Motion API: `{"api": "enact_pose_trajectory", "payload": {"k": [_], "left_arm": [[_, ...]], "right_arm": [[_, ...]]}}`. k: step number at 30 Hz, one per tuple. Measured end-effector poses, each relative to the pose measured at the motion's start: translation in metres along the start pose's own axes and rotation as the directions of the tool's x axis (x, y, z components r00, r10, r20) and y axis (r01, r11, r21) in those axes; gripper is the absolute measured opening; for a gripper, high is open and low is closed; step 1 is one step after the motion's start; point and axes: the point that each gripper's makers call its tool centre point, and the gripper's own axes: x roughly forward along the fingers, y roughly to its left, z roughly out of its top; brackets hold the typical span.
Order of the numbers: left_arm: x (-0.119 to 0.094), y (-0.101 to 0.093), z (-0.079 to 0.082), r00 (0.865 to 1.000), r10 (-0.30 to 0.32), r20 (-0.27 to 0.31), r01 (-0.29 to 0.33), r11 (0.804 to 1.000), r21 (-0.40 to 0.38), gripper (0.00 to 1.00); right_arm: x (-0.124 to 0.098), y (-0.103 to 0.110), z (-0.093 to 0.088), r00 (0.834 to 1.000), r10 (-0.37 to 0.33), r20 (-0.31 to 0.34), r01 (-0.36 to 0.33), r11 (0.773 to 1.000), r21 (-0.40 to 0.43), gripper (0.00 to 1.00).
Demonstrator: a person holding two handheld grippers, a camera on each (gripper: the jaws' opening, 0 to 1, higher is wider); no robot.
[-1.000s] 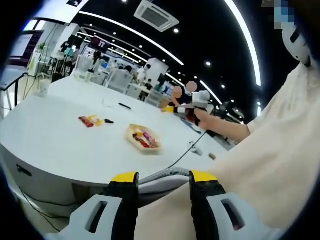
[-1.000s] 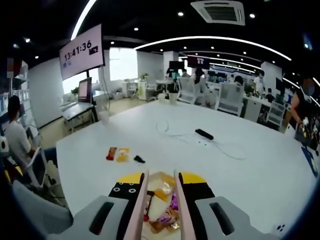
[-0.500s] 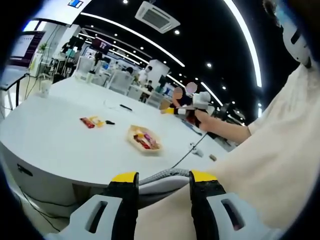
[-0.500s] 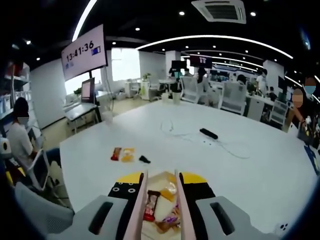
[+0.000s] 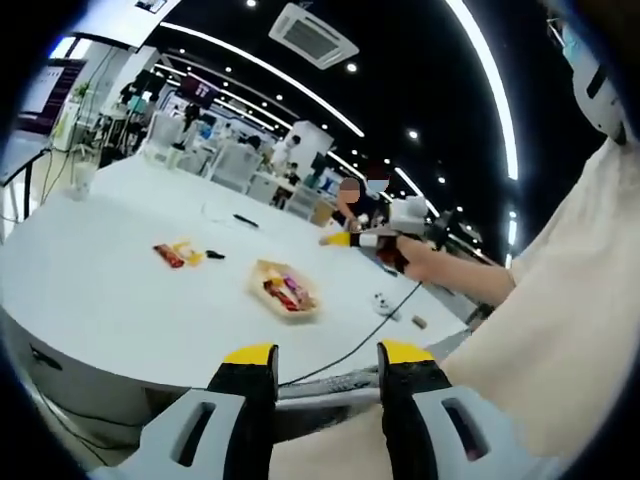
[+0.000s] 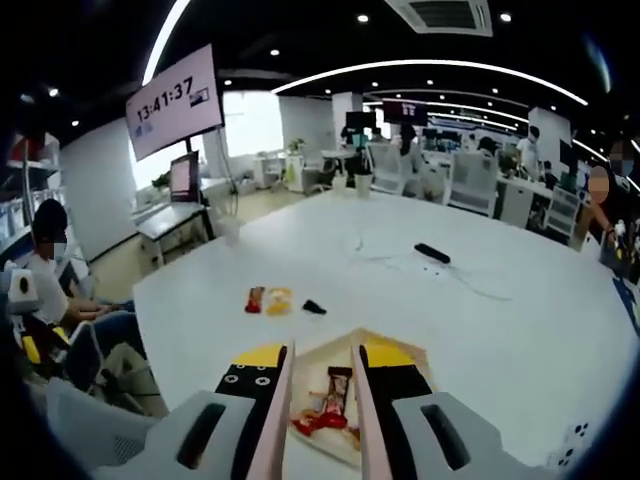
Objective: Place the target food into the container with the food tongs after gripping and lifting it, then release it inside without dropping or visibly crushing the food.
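Note:
A shallow tan tray (image 5: 283, 290) of wrapped snacks sits on the round white table (image 5: 110, 300). In the right gripper view the tray (image 6: 408, 356) lies just below and ahead of my right gripper (image 6: 323, 356), its wrappers showing between the jaws. Pale tong arms (image 6: 281, 400) run along the inner faces of those jaws, which grip them; the tongs stand apart with nothing between them. A red packet (image 6: 256, 299) and a yellow packet (image 6: 279, 299) lie beyond the tray. The right gripper (image 5: 345, 240), held in a hand, hovers right of the tray. My left gripper (image 5: 328, 352) is open, off the table's near edge.
A small black item (image 6: 314, 307) lies beside the two packets. Farther back, a black bar with a white cable (image 6: 433, 253) rests on the table. A seated person (image 6: 50, 290) is off the table's left side. A cable (image 5: 350, 340) trails over the near edge.
The right gripper view has pulled back and up, so more of the tray shows between the jaws. In the left gripper view the right gripper sits slightly further left.

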Motion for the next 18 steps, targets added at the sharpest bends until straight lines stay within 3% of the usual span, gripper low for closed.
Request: {"api": "enact_pose_trajectory", "payload": {"k": [4, 5, 8, 12, 15, 16, 17, 18], "left_arm": [[0.009, 0.009, 0.006, 0.998, -0.061, -0.031, 0.061, 0.998, 0.014, 0.39], [0.017, 0.012, 0.009, 0.992, -0.116, -0.042, 0.116, 0.993, 0.000, 0.39], [0.030, 0.021, 0.016, 0.979, -0.177, -0.097, 0.178, 0.984, 0.003, 0.39], [0.040, 0.035, 0.040, 0.955, -0.270, -0.122, 0.271, 0.962, -0.004, 0.40], [0.048, 0.053, 0.051, 0.926, -0.330, -0.182, 0.344, 0.938, 0.052, 0.40], [0.049, 0.055, 0.053, 0.924, -0.335, -0.186, 0.351, 0.934, 0.059, 0.40], [0.052, 0.061, 0.062, 0.911, -0.363, -0.196, 0.382, 0.922, 0.063, 0.40], [0.055, 0.068, 0.069, 0.909, -0.367, -0.195, 0.385, 0.921, 0.064, 0.40]], "right_arm": [[-0.006, 0.016, 0.014, 1.000, -0.003, 0.009, 0.003, 1.000, -0.003, 0.28], [-0.007, 0.019, 0.020, 1.000, -0.014, 0.008, 0.015, 1.000, -0.013, 0.29], [-0.005, 0.017, 0.027, 0.999, -0.045, -0.005, 0.045, 0.999, 0.002, 0.29], [-0.001, 0.013, 0.035, 0.995, -0.102, -0.023, 0.102, 0.994, 0.027, 0.29], [0.008, 0.014, 0.039, 0.991, -0.125, -0.040, 0.127, 0.991, 0.032, 0.29], [0.009, 0.014, 0.039, 0.991, -0.127, -0.043, 0.129, 0.991, 0.033, 0.29], [0.015, 0.016, 0.038, 0.988, -0.141, -0.056, 0.143, 0.989, 0.039, 0.29], [0.020, 0.018, 0.038, 0.987, -0.147, -0.063, 0.150, 0.988, 0.044, 0.29]]}}
